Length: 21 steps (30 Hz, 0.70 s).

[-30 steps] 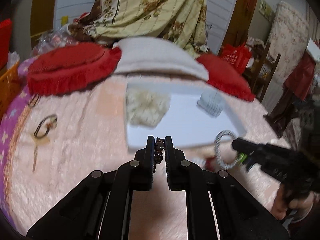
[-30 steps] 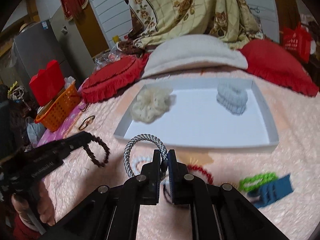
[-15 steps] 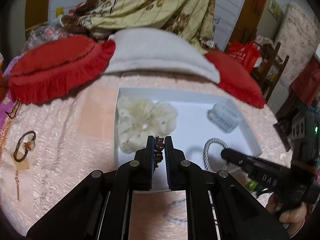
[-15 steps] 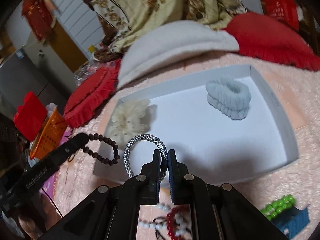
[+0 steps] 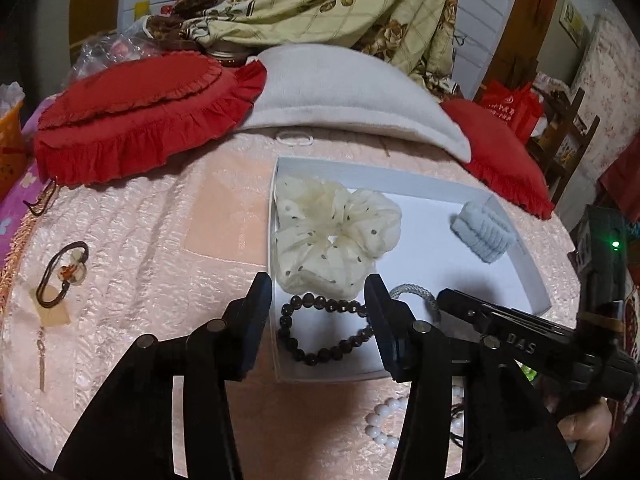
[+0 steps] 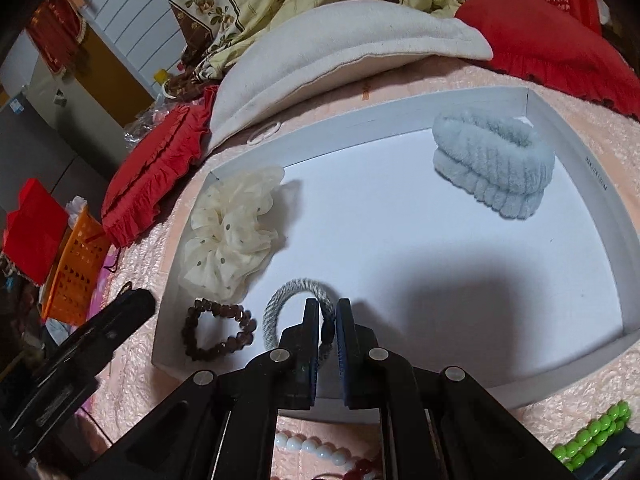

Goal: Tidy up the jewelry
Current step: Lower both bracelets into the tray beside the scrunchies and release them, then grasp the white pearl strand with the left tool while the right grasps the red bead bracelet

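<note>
A white tray [image 5: 536,276] [image 6: 600,200] lies on the pink bedspread. In it are a cream dotted scrunchie [image 5: 336,236] [image 6: 230,232], a pale blue fluffy band [image 5: 482,236] [image 6: 494,164] and a dark bead bracelet [image 5: 320,332] [image 6: 218,330] at the near left corner. My left gripper [image 5: 318,308] is open and empty above the bead bracelet. My right gripper [image 6: 328,312] is shut on a grey braided bracelet [image 6: 288,300] [image 5: 416,294], holding it low over the tray floor beside the bead bracelet.
White beads [image 6: 312,446] [image 5: 384,420], red beads [image 6: 360,470] and green beads [image 6: 592,436] lie on the bedspread in front of the tray. A dark hair tie with a charm [image 5: 66,276] lies left. Red cushions [image 5: 140,108] and a white pillow [image 5: 344,88] lie behind; an orange basket [image 6: 76,272] stands far left.
My left gripper opened and let the dark bead bracelet drop into the tray's near left corner. My right gripper moved forward and down over the tray with the grey braided bracelet.
</note>
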{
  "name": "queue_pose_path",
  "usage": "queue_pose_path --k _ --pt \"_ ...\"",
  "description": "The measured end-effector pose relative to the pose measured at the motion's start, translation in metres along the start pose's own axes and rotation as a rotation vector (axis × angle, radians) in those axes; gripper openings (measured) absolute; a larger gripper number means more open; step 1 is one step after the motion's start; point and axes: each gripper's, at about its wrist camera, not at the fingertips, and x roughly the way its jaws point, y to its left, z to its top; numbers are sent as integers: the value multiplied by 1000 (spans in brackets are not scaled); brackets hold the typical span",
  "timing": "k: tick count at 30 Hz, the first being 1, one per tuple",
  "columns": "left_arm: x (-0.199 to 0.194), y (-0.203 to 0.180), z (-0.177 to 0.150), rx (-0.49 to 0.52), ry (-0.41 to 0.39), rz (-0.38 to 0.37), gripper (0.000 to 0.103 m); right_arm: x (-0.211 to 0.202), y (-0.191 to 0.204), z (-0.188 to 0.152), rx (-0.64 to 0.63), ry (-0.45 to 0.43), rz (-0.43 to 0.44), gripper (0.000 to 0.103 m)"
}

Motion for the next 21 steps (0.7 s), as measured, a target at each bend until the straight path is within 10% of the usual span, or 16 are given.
queue_pose_path --k 12,21 --pt "-61 -23 -18 64 -108 -4 48 -107 -14 -36 -68 -130 19 33" --pt "-39 -75 -82 163 31 -53 48 -163 -87 -107 -4 -143 -105 35"
